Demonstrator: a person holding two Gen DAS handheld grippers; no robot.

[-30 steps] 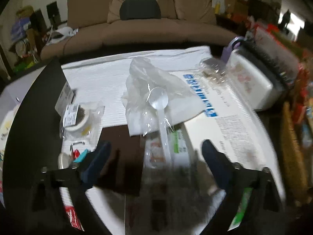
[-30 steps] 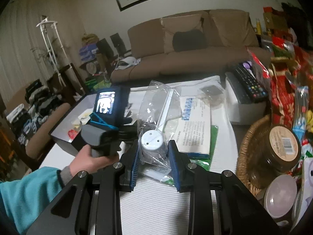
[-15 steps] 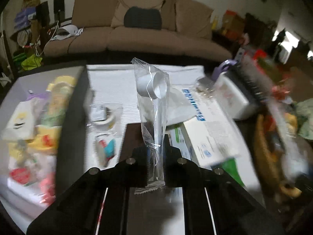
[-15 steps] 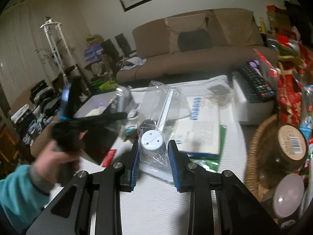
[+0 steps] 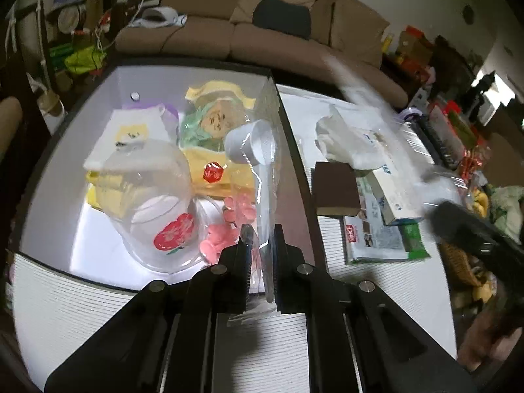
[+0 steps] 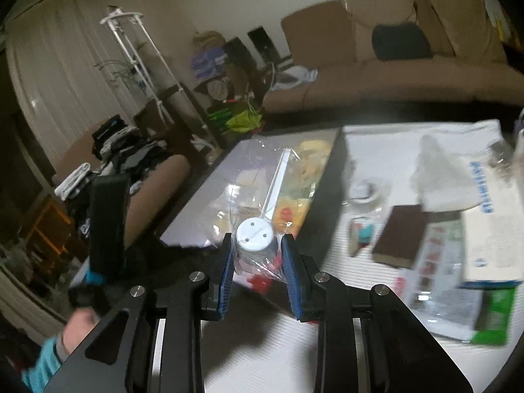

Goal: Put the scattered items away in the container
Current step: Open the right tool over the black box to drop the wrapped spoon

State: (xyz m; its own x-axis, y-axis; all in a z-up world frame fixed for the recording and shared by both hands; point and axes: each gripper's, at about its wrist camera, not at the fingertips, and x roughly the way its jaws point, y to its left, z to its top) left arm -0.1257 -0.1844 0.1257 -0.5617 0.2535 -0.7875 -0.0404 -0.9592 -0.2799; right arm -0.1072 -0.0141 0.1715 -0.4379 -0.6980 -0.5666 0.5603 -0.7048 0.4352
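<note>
The container is a black-rimmed box with a white floor, holding snack packets and a clear plastic lid. My left gripper is shut on a white plastic spoon sealed in a clear wrapper. It holds the spoon upright above the box's right wall. My right gripper is shut on a clear bag with a white round cap and a white stick inside. The right gripper hangs near the same container's near right corner.
On the striped mat right of the box lie a brown block, a white box with blue print, a crumpled white bag and small packets. A wicker basket stands far right. A hand in a teal sleeve is at the left.
The left gripper shut on the wrapped spoon, lifted it and carried it left over the box. The right gripper swung left toward the box with its bag still held.
</note>
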